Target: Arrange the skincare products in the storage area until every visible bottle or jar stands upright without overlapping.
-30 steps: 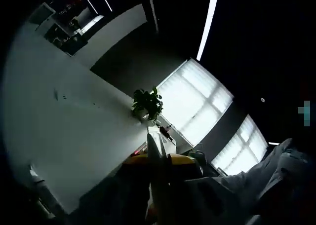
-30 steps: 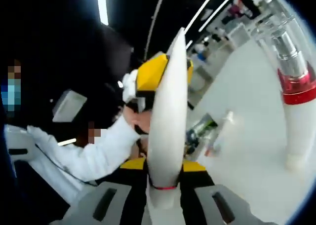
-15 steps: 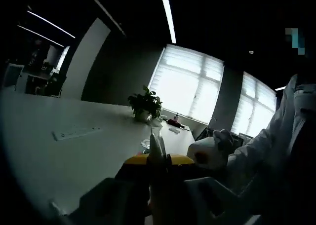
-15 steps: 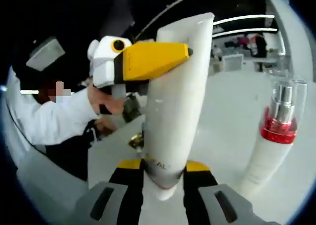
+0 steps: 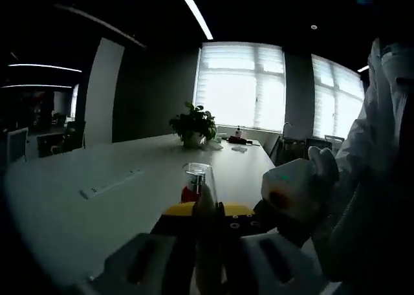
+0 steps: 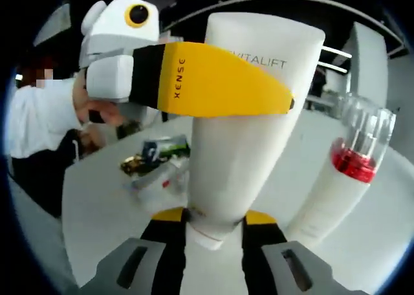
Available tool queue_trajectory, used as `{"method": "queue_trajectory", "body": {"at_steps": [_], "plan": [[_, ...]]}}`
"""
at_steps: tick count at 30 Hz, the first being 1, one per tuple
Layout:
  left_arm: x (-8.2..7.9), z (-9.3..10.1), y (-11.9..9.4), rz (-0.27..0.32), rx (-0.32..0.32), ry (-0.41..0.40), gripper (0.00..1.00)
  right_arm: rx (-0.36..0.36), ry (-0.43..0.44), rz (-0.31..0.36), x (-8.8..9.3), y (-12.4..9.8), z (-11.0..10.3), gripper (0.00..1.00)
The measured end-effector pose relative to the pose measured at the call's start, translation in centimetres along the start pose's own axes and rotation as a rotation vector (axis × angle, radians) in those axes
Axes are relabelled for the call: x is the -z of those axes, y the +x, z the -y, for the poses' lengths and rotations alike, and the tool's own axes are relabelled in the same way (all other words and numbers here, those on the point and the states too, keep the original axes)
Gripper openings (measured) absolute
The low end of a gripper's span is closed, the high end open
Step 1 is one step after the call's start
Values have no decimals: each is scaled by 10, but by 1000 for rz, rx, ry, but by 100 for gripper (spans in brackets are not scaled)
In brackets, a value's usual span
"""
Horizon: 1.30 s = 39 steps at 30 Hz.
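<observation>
Right gripper (image 6: 217, 233): clenched on the white tube (image 6: 249, 120), whose cap end sits between the black-and-yellow jaws at 6 o'clock of the right gripper view; the flat crimped end (lettered "VITALIFT") rises to 12 o'clock.

Left gripper (image 6: 213, 81): crosses the right gripper view from 10 o'clock, its yellow jaws pressed flat on the tube's upper end. In the left gripper view the tube's thin edge (image 5: 207, 198) stands between that gripper's own jaws (image 5: 207, 224), which are closed on it.

Change over the last second: both views have rolled from steeply tilted to nearly level, and the tube, earlier slanted across the right gripper view, now stands close to vertical (the cameras moved with the hands, so the table itself has not shifted).

Pump bottle (image 6: 339, 178): white body, red collar, clear cap, upright on the white table (image 6: 97, 204) at 3 o'clock, just beside the tube; also seen at centre of the left gripper view (image 5: 193, 182).

Loose sachets (image 6: 152, 159): lying flat at 9 o'clock, apart from the tube.

Meaning for the task: the tube appears turned cap-down and ready to be stood on the table near the pump bottle; it looks lifted, not yet set down.
</observation>
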<state>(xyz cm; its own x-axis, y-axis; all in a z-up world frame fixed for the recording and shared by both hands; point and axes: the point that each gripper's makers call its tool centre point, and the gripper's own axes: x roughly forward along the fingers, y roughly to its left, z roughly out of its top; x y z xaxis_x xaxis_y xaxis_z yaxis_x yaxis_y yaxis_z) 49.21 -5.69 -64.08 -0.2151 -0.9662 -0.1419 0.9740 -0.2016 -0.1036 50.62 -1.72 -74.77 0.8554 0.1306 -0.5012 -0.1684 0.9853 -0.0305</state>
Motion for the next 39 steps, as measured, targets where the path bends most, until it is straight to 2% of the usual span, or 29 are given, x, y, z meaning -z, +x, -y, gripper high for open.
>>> {"method": "queue_trajectory", "body": {"at_steps": [11, 21, 24, 29, 33, 35, 39], "plan": [[2, -15, 0, -15, -51, -41, 12, 89, -59, -20, 1, 13, 19, 25], [-1, -21, 6, -29, -72, 13, 13, 131, -49, 9, -3, 22, 33, 25], [-1, -30, 8, -26, -73, 10, 13, 130, -46, 9, -4, 23, 34, 26], [-2, -33, 9, -21, -69, 9, 12, 123, -20, 17, -5, 20, 33, 26], [0, -31, 6, -27, -59, 16, 10, 115, 3, 54, -11, 17, 28, 32], [0, -31, 6, -32, -52, 25, 10, 115, 3, 49, -10, 19, 27, 34], [0, -27, 7, -33, -39, 36, 10, 170, -32, 49, -6, 16, 32, 27]]}}
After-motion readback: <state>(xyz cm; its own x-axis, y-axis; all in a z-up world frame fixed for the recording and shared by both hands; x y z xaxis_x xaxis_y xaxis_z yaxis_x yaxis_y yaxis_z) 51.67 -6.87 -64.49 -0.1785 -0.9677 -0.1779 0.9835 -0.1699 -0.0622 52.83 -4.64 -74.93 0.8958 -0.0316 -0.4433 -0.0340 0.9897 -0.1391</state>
